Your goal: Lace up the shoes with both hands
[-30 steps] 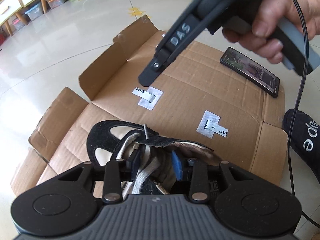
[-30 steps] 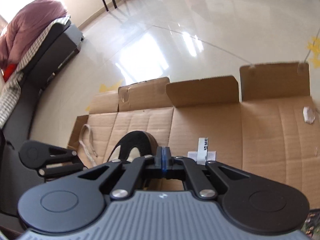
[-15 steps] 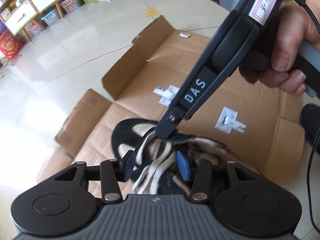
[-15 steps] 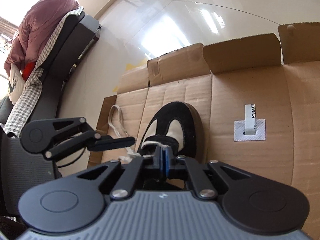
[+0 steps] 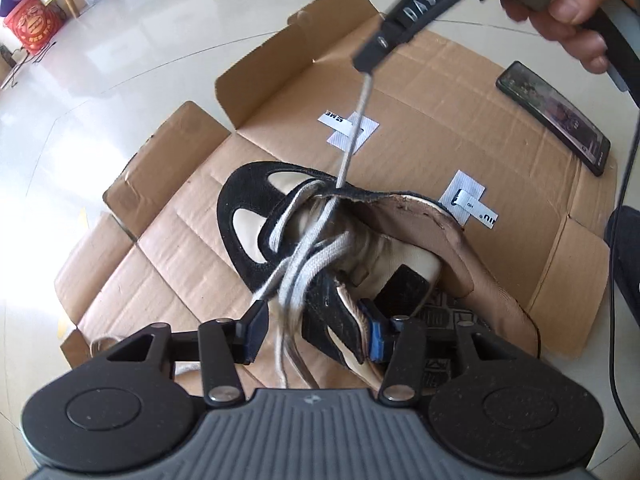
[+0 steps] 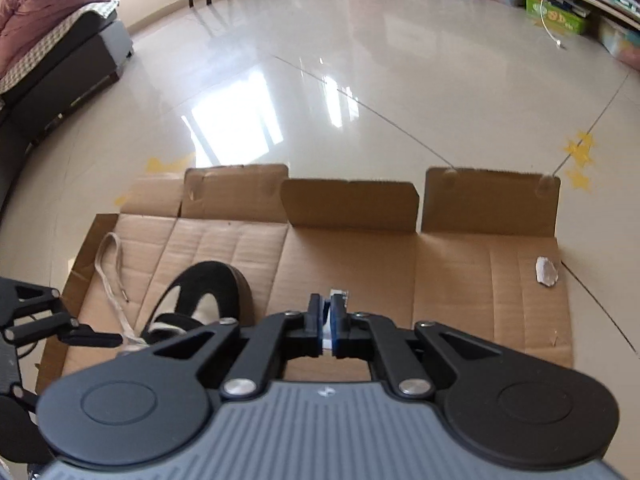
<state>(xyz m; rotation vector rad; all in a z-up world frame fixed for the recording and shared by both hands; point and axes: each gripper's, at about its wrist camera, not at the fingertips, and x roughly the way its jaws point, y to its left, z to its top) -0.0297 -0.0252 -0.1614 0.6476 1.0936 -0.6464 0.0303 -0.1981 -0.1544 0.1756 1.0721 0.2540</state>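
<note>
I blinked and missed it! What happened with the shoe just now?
The right gripper dipped to the shoe, pinched the lace and pulled it up tight; its jaws are now opening with the lace between them. The left gripper widened. Shoe and cardboard stayed put.

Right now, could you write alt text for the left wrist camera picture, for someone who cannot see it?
The right gripper, held in a person's hand, pulls a grey lace taut up out of a black and cream shoe lying on flattened cardboard. The left gripper straddles the shoe's loose laces and collar. A phone lies on the cardboard.
</note>
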